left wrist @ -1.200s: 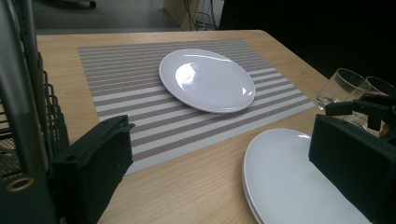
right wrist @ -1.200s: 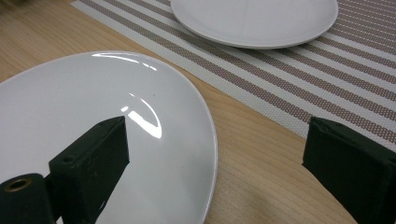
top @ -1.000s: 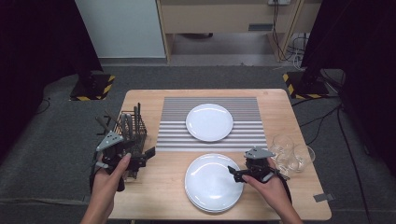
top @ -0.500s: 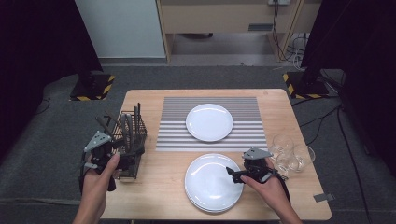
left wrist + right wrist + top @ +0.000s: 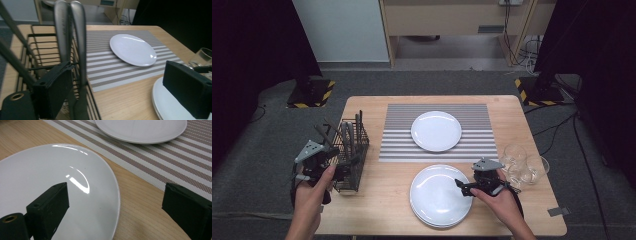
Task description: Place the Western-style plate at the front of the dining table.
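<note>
The left gripper (image 5: 343, 161) sat at the near left edge of the worktop (image 5: 382, 200), its jaws spread wide and released, pressed up against the black wire cutlery basket (image 5: 351, 150). In the left gripper view one jaw stood at the basket's wire wall beside two upright metal handles (image 5: 71, 32), with the other jaw well off to the side above the near stack of plates (image 5: 165, 105); nothing was grasped. The basket stood just left of the striped placemat (image 5: 397, 135), with dark utensil handles rising out of it. The right gripper (image 5: 468, 184) hovered at the right rim of the stacked white plates (image 5: 437, 197) near the front edge, its jaws likewise released, one over the plate surface and the other above bare wood. A single white plate (image 5: 436, 131) rested on the placemat, and clear glasses (image 5: 524, 167) stood just right of the right gripper.
</note>
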Demonstrator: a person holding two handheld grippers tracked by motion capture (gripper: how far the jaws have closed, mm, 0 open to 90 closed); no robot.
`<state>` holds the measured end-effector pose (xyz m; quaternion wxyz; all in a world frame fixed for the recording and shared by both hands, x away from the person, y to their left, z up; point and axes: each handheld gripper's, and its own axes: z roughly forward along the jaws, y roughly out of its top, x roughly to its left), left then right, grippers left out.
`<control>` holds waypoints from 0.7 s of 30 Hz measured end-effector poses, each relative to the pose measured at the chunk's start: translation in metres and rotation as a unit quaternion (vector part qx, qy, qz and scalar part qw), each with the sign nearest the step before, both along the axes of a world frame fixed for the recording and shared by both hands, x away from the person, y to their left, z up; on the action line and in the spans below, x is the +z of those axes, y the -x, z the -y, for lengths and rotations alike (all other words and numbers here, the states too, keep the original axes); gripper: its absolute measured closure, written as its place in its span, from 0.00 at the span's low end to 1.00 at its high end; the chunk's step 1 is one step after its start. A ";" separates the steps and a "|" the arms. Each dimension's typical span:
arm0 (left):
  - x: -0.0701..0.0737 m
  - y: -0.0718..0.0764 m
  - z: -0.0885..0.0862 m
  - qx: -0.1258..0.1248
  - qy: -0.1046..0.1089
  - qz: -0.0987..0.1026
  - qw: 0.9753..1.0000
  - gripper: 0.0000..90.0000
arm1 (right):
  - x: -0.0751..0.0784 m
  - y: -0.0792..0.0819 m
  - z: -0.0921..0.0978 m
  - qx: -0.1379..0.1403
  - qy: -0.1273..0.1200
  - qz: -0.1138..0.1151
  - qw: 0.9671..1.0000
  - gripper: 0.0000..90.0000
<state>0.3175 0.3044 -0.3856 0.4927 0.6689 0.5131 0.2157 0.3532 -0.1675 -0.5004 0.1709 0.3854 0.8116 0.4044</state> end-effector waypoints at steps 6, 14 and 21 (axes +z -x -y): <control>0.000 0.001 -0.011 0.015 -0.001 0.001 1.000 0.12 | 0.001 0.000 0.001 -0.001 -0.001 0.000 1.000 0.08; -0.001 -0.001 -0.028 0.050 0.002 0.000 0.999 0.15 | 0.001 0.001 -0.001 0.005 0.004 0.003 1.000 0.08; -0.004 -0.005 -0.039 0.070 -0.005 -0.002 0.998 0.17 | 0.001 0.001 -0.003 0.006 0.006 0.002 1.000 0.08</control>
